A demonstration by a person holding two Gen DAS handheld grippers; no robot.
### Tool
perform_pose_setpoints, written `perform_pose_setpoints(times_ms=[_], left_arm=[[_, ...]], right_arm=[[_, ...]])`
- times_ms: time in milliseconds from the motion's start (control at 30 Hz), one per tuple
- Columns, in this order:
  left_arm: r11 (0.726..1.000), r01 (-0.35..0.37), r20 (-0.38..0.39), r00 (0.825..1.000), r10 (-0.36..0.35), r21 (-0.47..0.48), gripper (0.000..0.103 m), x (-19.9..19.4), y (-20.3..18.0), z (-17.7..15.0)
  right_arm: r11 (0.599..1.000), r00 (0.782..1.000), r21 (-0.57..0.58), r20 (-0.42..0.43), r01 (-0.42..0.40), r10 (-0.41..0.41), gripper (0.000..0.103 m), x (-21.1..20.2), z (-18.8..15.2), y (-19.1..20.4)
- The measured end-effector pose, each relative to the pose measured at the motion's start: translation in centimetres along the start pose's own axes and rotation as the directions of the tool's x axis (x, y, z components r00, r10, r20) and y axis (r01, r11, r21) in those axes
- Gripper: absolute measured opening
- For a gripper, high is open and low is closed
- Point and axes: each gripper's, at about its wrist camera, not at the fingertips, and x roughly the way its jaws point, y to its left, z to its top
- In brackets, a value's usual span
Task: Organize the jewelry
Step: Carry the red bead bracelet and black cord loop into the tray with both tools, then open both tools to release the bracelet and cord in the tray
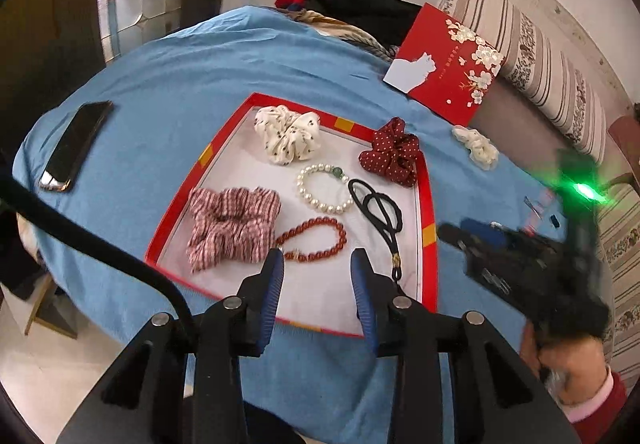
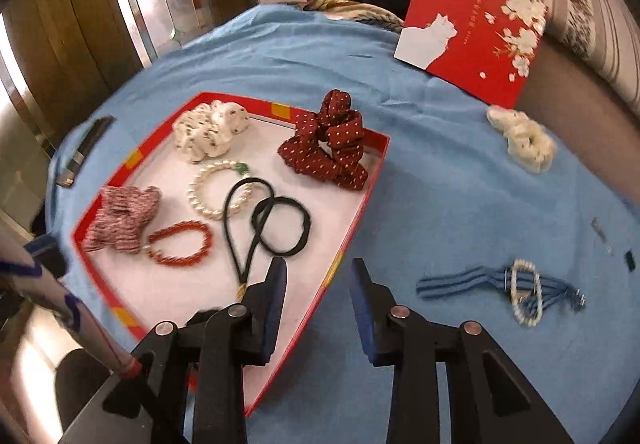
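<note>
We are partway through gathering the loose pieces into the red tray (image 2: 362, 200), and most already lie inside it: a pearl bracelet (image 1: 325, 188), a red bead bracelet (image 1: 316, 240), black hair ties (image 2: 266, 222), a striped scrunchie (image 1: 232, 228), a speckled white scrunchie (image 1: 288, 140), and a dotted red scrunchie (image 2: 328, 150) draped over the far rim. Our left claw (image 1: 317, 262) hangs with its fingers spread and nothing between them, just short of the red bead bracelet. Our right claw (image 2: 318, 274) is likewise spread and empty, straddling the tray's near right edge. Two pieces lie outside on the blue cloth (image 2: 440, 184): a blue striped hair clip (image 2: 508, 290) just right of the right claw, and a cream scrunchie (image 2: 522, 142) farther ahead and to its right. We judge the next move is swinging the right claw rightward over the clip, lowering, and closing across its narrow band, since its pearl loop looks prone to slipping.
</note>
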Motion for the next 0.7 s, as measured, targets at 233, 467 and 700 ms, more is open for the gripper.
perform_pose_setpoints(times_ms=[233,467,700], left_arm=[[0.999,-0.036,0.022,0.999,0.035,0.021,0.033,-0.4,-0.1,-1.0],[0.999,-0.036,0.015,0.999,0.036,0.016,0.034,0.6,0.3,-1.3],[0.999,-0.037,0.009,0.999,0.037,0.015,0.034,0.5,-0.1,-1.9]], right_arm=[[0.985,0.992,-0.139,-0.061,0.104,-0.114,0.035,4.4,1.9,2.1],[0.934,0.965,-0.278,-0.071,0.226,-0.254,0.048,7.3,2.5,3.8],[0.902,0.946,-0.316,-0.035,0.295,-0.322,0.047,6.3,3.4,3.2]])
